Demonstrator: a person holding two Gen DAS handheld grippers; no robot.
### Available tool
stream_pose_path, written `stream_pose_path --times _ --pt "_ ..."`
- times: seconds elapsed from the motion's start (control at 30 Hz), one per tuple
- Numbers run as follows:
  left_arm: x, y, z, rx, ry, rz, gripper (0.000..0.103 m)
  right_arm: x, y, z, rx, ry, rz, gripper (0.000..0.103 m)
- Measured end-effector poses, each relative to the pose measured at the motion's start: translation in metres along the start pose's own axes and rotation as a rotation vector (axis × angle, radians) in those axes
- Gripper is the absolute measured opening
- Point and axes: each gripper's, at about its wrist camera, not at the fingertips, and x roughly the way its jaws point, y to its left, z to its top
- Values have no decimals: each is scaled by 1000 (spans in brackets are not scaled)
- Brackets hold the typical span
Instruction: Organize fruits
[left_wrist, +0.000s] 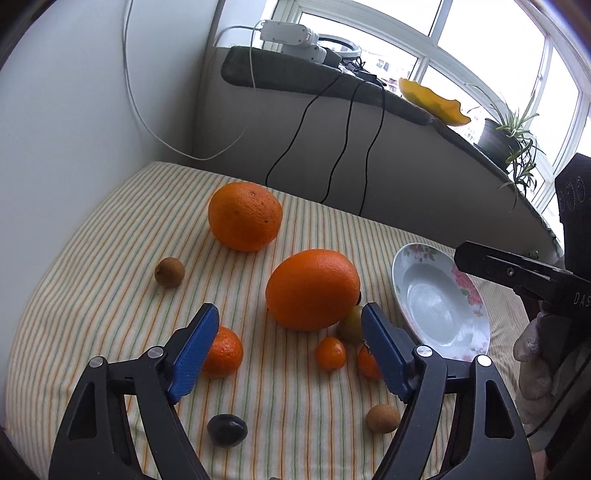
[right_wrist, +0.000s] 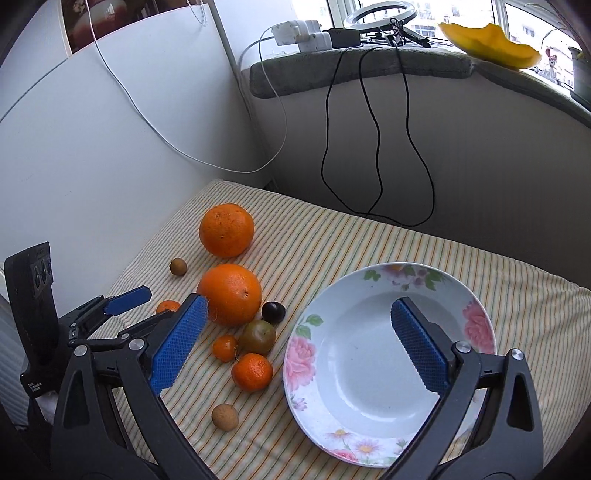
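Two big oranges lie on the striped cloth: the near one (left_wrist: 313, 289) (right_wrist: 229, 294) and the far one (left_wrist: 245, 216) (right_wrist: 226, 230). Around them lie small mandarins (left_wrist: 222, 352) (right_wrist: 252, 371), a kumquat (left_wrist: 330, 353) (right_wrist: 224, 347), a green-brown fruit (right_wrist: 258, 336), a dark plum (right_wrist: 273, 312), another dark fruit (left_wrist: 226, 429), and brown longans (left_wrist: 169, 272) (right_wrist: 224, 416). An empty floral plate (left_wrist: 439, 306) (right_wrist: 351, 373) stands at the right. My left gripper (left_wrist: 290, 349) (right_wrist: 125, 301) is open and empty just before the near orange. My right gripper (right_wrist: 299, 343) is open and empty above the plate's left part.
A wall rises on the left (right_wrist: 92, 147). Behind the cloth a low wall carries a sill (right_wrist: 351, 66) with chargers, a ring light, hanging cables (right_wrist: 376, 147), a yellow dish (right_wrist: 491, 44) and a potted plant (left_wrist: 513, 136).
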Motion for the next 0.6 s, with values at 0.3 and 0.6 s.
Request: stream_pose_path --times 0.3,0.6 --pt "17 -5 4 15 57 -47 74 51 18 17 -4 161 174 86" --pt "36 -1 9 13 115 -62 74 85 24 24 19 266 225 73"
